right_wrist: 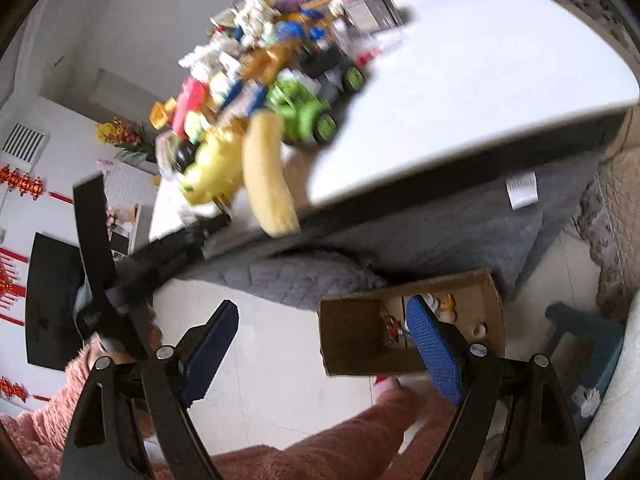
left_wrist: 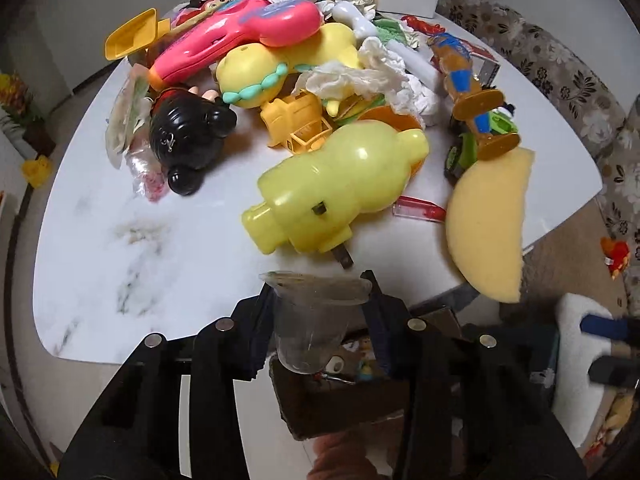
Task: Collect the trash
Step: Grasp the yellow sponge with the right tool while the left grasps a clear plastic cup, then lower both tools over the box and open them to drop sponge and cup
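Cup (left_wrist: pixel 316 320) is a clear thin-walled plastic one, pinched between my left gripper's (left_wrist: pixel 318 322) pads just off the near edge of the white table (left_wrist: pixel 120 220). It looks very light and flimsy: the rim already reads slightly oval under the squeeze, so I judge the wall flexes easily and could crack or pop out if I clamp harder. Smooth plastic, so likely slippery too. Current hold is across the upper body just under the flared rim, which I think is the right place, since the rim gives stiffness and a lip to stop it sliding down. Cup sits mouth toward the table, base toward me.

Left gripper is tilted down and forward, fingers narrowed to cup width, with the cardboard box (left_wrist: pixel 344 400) visible below it past the table edge. The box looks like the drop target, though that's my guess.

Right gripper (right_wrist: pixel 320 344) is spread wide with nothing between the blue pads (right_wrist: pixel 434 352). It's held low beside the table, rolled, looking across the floor with the same cardboard box ahead of its fingers. Right view is motion-blurred, so table clutter there is hard to read.

Yellow sponge (left_wrist: pixel 488 232) overhangs the table edge near the cup.
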